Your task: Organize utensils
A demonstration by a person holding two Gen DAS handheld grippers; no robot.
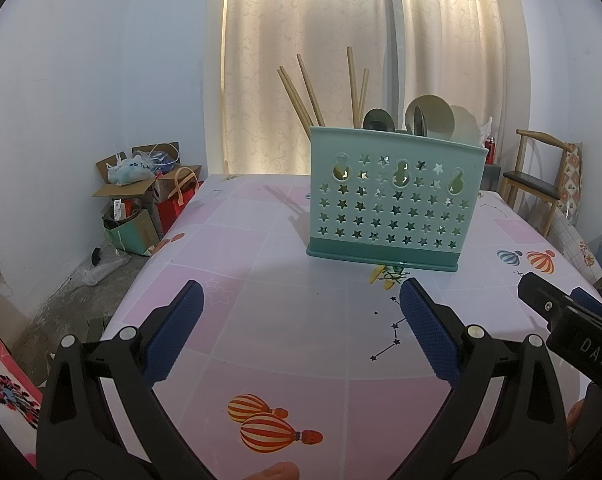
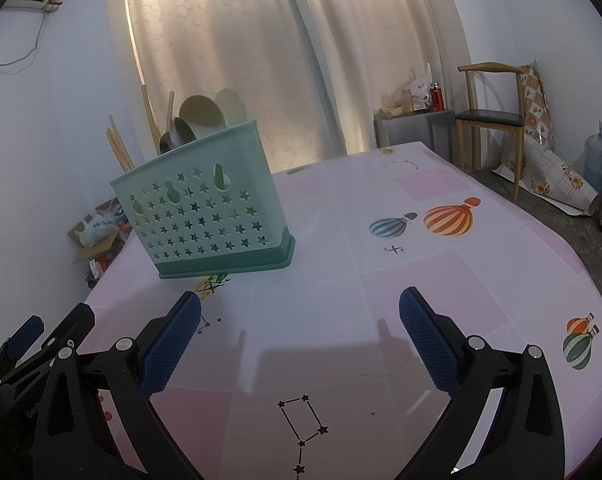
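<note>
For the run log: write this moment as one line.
left tongs: open, empty | right tongs: open, empty | utensil caddy: upright on table, holds chopsticks and spoons | loose utensils: none visible

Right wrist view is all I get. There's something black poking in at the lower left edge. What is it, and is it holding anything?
Observer: That is the left gripper. Its own camera shows the jaws wide open, with only the tablecloth between them.
Operator: What is it pointing at?
Observer: The teal utensil caddy, which stands straight ahead of it with its broad star-punched side facing the camera.
Operator: My caddy hides the floor behind it. What's there?
Observer: Open cardboard boxes and a red bag with orange handles, against the wall.
</note>
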